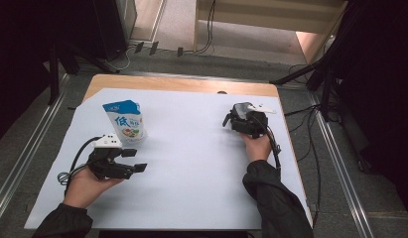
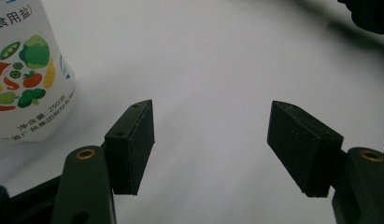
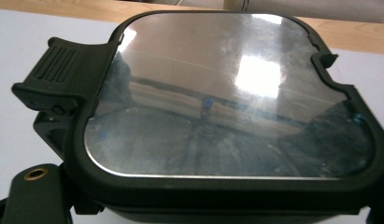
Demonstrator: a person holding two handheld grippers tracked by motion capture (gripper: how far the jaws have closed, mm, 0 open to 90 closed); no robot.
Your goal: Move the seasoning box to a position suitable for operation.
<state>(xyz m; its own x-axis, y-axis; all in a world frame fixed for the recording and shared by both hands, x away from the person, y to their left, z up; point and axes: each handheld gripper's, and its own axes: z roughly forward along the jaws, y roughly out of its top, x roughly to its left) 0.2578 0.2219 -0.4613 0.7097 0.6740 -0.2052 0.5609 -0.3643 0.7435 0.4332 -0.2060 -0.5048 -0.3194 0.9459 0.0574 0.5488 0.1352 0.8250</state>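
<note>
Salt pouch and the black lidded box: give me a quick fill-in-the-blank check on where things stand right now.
1. The salt pouch stands ____ on the white sheet.
2. The left gripper has its jaws ____, with nothing between them.
3. The black box at the right gripper has a shiny ____ lid.
4. In the high view the pouch is nearer the ____ gripper.

Missing words: upright; open; metal; left
</note>
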